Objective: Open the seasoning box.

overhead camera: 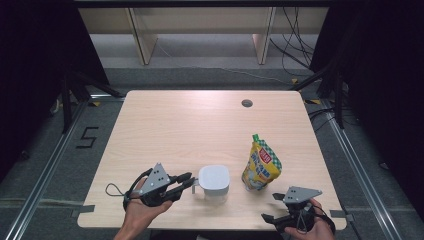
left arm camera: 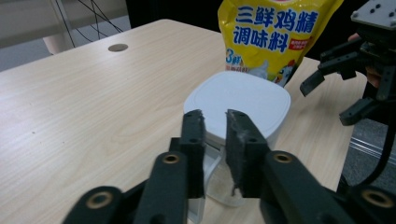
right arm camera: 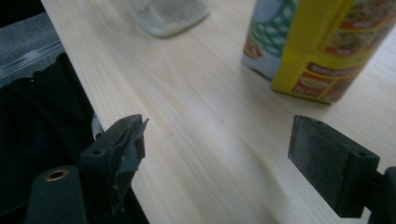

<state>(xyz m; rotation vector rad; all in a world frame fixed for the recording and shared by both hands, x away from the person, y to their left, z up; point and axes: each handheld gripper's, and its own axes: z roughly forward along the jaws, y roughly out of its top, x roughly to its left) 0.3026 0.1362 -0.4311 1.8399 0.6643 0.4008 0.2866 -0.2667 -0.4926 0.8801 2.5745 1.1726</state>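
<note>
Jaws of the left gripper point(left arm camera: 215, 116) pinch the clear handle point(left arm camera: 219, 179) of a white-lidded jar point(overhead camera: 214, 183) near the table's point(overhead camera: 175, 125) front edge; right gripper point(right arm camera: 215, 144) jaws gape wide, empty, beside the yellow seasoning pouch point(overhead camera: 261, 164).

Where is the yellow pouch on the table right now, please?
In the high view the yellow pouch stands upright at the table's right front, just right of the white-lidded jar and beyond the right gripper.

Each black gripper point(overhead camera: 186, 181) carries a grey three-cornered plate, brass-coloured pivots and a cable.
</note>
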